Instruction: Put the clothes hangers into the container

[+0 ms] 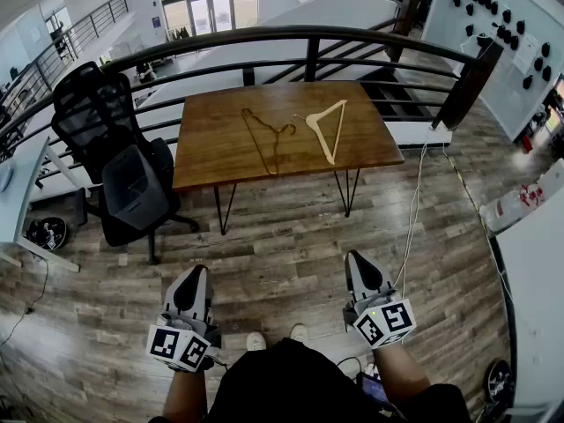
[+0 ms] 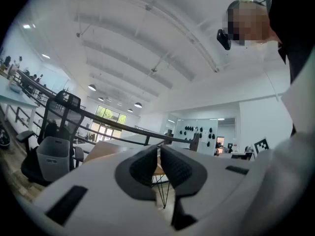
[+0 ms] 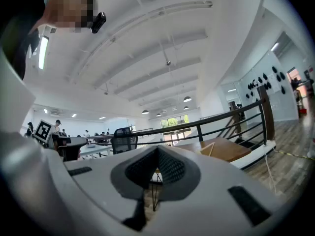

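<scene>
Two clothes hangers lie on the desk (image 1: pixel 211 144), around its middle. The pale wooden hanger (image 1: pixel 327 129) is nearer the right edge, and the thin dark wire hanger (image 1: pixel 264 144) is just beside it on the left, their hooks close together. The grey container (image 1: pixel 132 196) stands on the seat of a black office chair (image 1: pixel 95 113) off the desk's left edge. A dark railing (image 1: pixel 308 33) runs behind the far edge. The left gripper (image 1: pixel 197 271) and right gripper (image 1: pixel 355 256) are held low over the wood floor (image 1: pixel 282 236), well apart from the desk. Each has its jaws pressed together with nothing between them.
</scene>
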The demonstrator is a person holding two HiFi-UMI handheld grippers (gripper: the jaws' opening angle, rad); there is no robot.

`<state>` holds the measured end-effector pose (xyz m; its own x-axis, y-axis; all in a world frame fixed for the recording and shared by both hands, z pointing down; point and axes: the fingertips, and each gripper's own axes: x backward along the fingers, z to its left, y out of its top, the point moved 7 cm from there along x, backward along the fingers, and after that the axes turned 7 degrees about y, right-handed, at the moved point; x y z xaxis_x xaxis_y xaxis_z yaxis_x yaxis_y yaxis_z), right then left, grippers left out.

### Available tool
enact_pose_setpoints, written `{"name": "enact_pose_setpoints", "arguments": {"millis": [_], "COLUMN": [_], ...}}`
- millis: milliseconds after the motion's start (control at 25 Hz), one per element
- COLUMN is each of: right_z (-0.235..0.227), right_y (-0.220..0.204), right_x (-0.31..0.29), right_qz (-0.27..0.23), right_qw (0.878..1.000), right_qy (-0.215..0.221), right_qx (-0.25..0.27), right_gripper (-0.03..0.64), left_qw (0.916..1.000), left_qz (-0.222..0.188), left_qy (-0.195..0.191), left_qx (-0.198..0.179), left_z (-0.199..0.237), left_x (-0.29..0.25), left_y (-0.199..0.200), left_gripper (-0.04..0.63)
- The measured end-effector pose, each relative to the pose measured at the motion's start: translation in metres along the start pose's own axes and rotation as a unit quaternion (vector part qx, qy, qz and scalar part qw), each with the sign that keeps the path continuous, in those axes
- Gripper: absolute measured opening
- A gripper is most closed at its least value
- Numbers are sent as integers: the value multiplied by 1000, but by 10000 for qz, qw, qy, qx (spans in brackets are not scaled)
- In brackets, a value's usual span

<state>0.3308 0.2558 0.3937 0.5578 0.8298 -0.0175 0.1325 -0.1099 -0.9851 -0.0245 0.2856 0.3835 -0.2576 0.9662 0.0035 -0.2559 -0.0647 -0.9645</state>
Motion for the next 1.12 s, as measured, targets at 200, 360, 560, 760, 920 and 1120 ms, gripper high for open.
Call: {"name": "enact_pose_setpoints", "arguments": {"millis": [200,360,560,760,920,1120], "right_z": [-1,-8,-12,-9,-12,-23], "right_y": [-1,-1,-2,9,12,15], "right_x": [5,7,13,15,13,18], "right_qz": [-48,-126,-107,-266,-326,-426], "right_qw": [9999,9992,9993,9996,9994,9985], "right_qy": [-24,-81,-105,-23,42,72], "right_qx": [-115,-369,-347,-53,-71,-332], "right_gripper": [-8,-8,-8,-5,3,110], "left_qw": [10000,10000,10000,9999,9997,9994], "left_qz": [15,22,21,51,63,148], "left_qy": [-36,8,-12,-107,-171,-247], "left_qx": [-46,-71,-67,-106,-145,-179], "left_z": [-6,-8,-15,-24,-32,-38], "left_x": [2,3,2,-5,-11,-18], "left_y": [1,2,0,-2,-3,-6], "left_gripper": [31,28,26,28,28,56]}}
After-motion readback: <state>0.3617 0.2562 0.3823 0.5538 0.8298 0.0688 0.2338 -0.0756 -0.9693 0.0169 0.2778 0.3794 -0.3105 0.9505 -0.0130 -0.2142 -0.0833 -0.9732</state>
